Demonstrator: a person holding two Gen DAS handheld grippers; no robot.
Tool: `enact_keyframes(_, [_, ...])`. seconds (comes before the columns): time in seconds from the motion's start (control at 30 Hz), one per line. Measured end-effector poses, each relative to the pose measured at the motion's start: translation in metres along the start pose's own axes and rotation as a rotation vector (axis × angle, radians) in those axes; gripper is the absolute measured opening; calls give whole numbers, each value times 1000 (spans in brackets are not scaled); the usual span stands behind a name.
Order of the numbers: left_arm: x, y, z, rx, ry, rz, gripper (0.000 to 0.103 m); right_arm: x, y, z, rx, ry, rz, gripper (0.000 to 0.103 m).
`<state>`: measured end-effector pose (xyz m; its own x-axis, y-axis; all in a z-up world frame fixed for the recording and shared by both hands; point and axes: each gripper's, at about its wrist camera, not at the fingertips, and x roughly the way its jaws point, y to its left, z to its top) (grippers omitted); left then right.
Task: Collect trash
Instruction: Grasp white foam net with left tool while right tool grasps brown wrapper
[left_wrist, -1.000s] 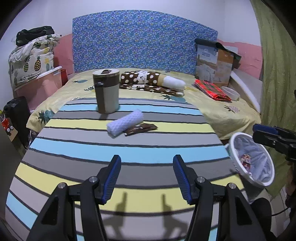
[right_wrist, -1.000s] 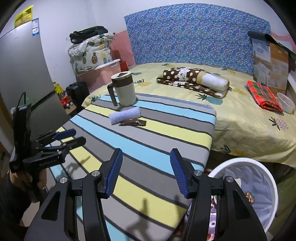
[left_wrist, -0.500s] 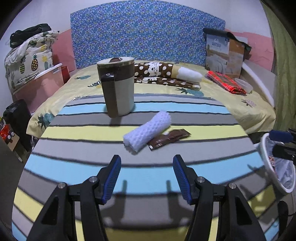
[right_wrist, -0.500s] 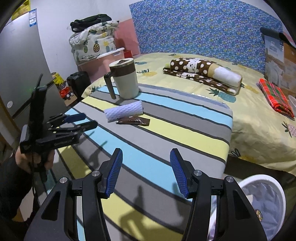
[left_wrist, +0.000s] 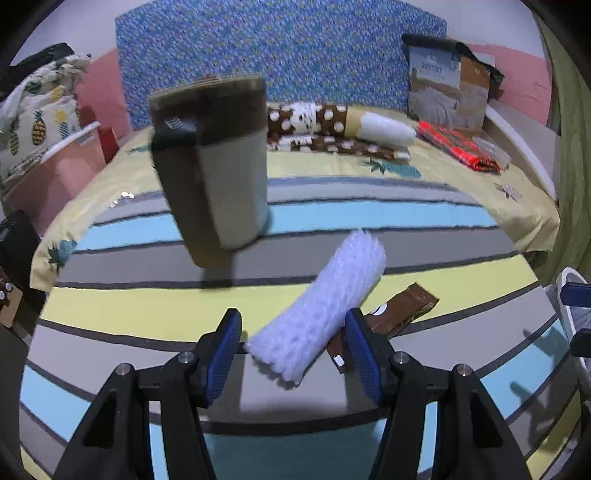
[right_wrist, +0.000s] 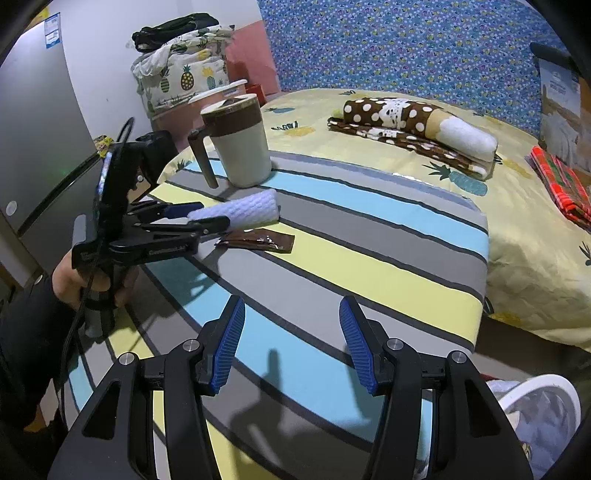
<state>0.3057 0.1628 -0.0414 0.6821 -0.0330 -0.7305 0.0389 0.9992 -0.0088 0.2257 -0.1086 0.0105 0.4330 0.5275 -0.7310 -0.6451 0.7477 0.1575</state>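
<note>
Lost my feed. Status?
Left gripper open, straddling white foam roll. Right gripper open, empty. Brown wrapper beside roll; mug behind.

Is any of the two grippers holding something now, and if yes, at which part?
Nothing is held. The left gripper is open around the near end of the white foam roll, its pads not pressing it. The right gripper is open over the striped table.
</note>
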Motion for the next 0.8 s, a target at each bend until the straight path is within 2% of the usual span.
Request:
enact_keyframes(0.03, [2, 0, 0, 0, 12, -12, 51, 2, 0, 1, 0, 3, 0, 55])
enact_keyframes(0.07, [2, -1, 0, 1, 16, -18, 37, 3, 1, 1, -1, 6, 1, 55])
enact_keyframes(0.17, [0, 0, -4, -4, 34, -2, 24, 7, 3, 5, -6, 9, 1, 55])
enact_keyframes(0.37, [-25, -3, -17, -34, 17, -40, 21, 15, 6, 16, -31, 5, 8, 55])
enact_keyframes(0.47, [-21, -9, -14, -11, 32, -51, 21, 17, 6, 16, -25, 6, 9, 55])
enact_keyframes(0.63, [-8, -7, -6, -15, 42, 55, 21, 9, 4, 10, -10, 2, 12, 55])
enact_keyframes(0.7, [-4, -5, -1, -13, 50, 68, 21, 3, 2, 7, -7, -2, 8, 55])
enact_keyframes(0.8, [2, -15, -2, 70, 85, 108, 21, 0, 0, 5, 4, -8, 10, 55])
